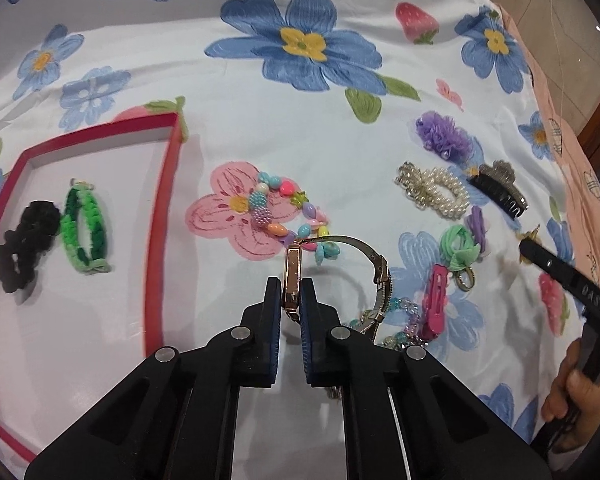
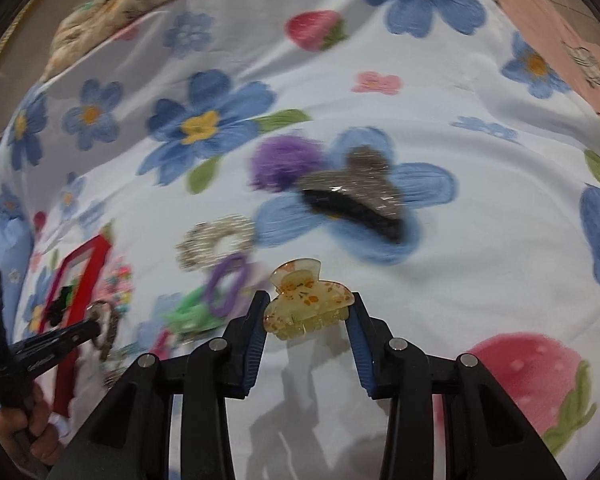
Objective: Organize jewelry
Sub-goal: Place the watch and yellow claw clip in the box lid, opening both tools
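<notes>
My left gripper (image 1: 291, 286) is shut on a rose-gold wristwatch (image 1: 291, 276), held by its case above the floral cloth; the mesh strap (image 1: 374, 268) loops to the right. The red-rimmed box (image 1: 162, 216) lies to the left and holds a black scrunchie (image 1: 24, 240) and a green braided band (image 1: 85, 228). My right gripper (image 2: 309, 300) is shut on a yellow speckled claw clip (image 2: 306, 306), held above the cloth. The left gripper with the watch (image 2: 104, 326) shows at the right wrist view's left edge, and the right gripper (image 1: 548, 260) at the left wrist view's right edge.
On the cloth lie a colourful bead bracelet (image 1: 288, 216), a pearl clip (image 1: 436, 194), a purple flower clip (image 1: 444, 136), a black glitter claw clip (image 1: 500, 188), a green keyring (image 1: 460, 250), a pink snap clip (image 1: 436, 300) and a clear bead bracelet (image 1: 400, 320). The cloth's edge runs along the right.
</notes>
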Demonstrator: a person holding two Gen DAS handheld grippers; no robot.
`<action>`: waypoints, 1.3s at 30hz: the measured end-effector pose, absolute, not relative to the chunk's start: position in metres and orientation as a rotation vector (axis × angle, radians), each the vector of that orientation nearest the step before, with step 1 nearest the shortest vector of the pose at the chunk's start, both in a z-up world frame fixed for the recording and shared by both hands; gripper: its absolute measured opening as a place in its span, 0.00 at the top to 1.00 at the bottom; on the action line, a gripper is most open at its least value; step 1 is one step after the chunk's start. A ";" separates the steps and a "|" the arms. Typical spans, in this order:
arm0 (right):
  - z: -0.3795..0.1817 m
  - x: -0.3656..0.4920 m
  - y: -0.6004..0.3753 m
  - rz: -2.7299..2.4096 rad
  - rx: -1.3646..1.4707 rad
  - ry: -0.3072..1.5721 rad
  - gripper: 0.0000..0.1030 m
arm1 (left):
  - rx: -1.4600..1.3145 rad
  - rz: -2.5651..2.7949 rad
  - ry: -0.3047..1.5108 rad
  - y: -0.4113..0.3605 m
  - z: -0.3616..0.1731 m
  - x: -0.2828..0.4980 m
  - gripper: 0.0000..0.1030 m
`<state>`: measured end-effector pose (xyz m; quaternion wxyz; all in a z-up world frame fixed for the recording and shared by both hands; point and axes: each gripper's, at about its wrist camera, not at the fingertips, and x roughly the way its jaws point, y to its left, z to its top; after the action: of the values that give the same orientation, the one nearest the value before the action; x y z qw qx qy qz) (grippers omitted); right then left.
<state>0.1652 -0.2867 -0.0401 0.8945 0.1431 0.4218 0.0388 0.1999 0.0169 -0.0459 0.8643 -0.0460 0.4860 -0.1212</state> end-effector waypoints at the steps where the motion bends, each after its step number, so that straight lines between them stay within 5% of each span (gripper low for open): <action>1: -0.038 0.164 -0.280 0.102 0.297 0.872 0.62 | -0.100 -0.252 1.011 0.020 -0.043 0.197 0.93; 20: -0.006 0.151 -0.129 0.454 0.210 0.869 0.62 | -0.193 -0.108 0.916 0.127 -0.007 0.148 0.93; 39: -0.014 0.181 0.013 0.666 0.086 0.904 0.62 | -0.256 0.057 0.940 0.232 -0.033 0.156 0.93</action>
<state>0.1807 0.0128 -0.0142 0.8456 0.0406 0.4284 0.3158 0.1558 0.2315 -0.0328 0.8832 -0.1228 0.4518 0.0273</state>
